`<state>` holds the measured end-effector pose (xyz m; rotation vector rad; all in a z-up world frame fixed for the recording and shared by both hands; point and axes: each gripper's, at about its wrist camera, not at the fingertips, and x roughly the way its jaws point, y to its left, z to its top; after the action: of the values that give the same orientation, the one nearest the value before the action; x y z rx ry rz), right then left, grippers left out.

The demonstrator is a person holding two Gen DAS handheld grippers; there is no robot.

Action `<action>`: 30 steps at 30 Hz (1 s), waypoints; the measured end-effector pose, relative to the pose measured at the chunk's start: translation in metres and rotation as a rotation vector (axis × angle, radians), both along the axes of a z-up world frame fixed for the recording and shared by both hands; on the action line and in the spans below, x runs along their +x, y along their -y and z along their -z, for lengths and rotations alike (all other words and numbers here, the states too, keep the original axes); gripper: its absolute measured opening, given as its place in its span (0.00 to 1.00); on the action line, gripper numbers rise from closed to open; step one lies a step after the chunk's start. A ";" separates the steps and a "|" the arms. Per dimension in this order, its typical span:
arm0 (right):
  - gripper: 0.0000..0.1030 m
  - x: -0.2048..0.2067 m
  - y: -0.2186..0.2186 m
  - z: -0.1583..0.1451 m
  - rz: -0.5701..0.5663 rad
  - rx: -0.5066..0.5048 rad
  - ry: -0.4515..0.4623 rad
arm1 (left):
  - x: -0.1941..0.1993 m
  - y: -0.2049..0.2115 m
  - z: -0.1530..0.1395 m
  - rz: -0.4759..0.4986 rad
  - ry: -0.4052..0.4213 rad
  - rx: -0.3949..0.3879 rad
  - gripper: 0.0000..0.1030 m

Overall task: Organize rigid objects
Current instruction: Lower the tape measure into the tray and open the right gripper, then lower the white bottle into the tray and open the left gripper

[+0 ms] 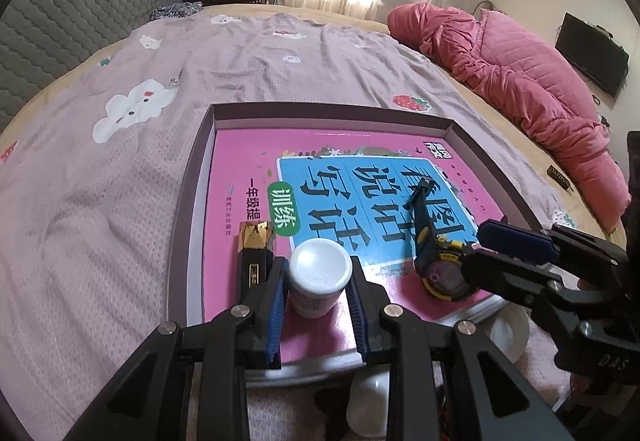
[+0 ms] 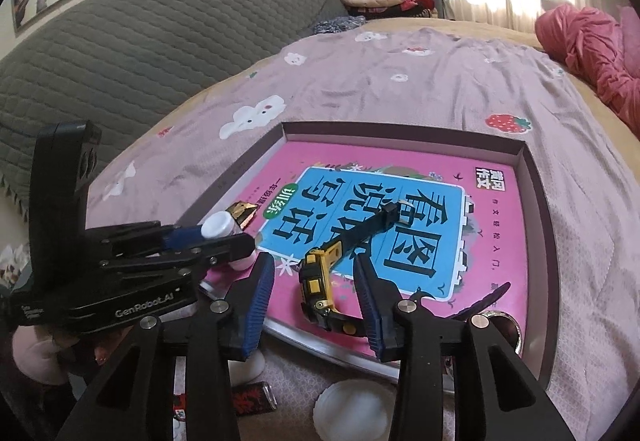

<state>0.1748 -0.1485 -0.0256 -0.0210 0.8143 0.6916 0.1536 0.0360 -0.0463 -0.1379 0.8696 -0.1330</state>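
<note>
the left tool (image 1: 318, 283) clamps a white-capped bottle (image 1: 320, 269); the right tool (image 2: 316, 281) stands apart around a wristwatch (image 2: 320, 281) on the book (image 2: 496, 265).

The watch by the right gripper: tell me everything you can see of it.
The watch has a chunky yellow-and-black case, plastic by its look, and a dark strap that runs straight away from it across the blue panel of the pink book. It lies on the book inside the tray, tipped on its side. It sits between the fingers of the right gripper, whose pads stand clear of it. The left wrist view shows a round purplish face.
</note>
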 end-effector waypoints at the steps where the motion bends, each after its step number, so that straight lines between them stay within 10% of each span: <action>1: 0.42 0.000 0.000 0.001 0.001 0.000 -0.001 | 0.001 0.001 0.000 0.001 0.001 0.004 0.28; 30: 0.56 0.000 0.020 -0.007 0.049 -0.007 0.048 | -0.010 0.001 -0.002 0.000 0.001 0.017 0.38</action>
<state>0.1750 -0.1683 -0.0188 -0.0239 0.7688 0.6397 0.1436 0.0350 -0.0447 -0.1220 0.8696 -0.1262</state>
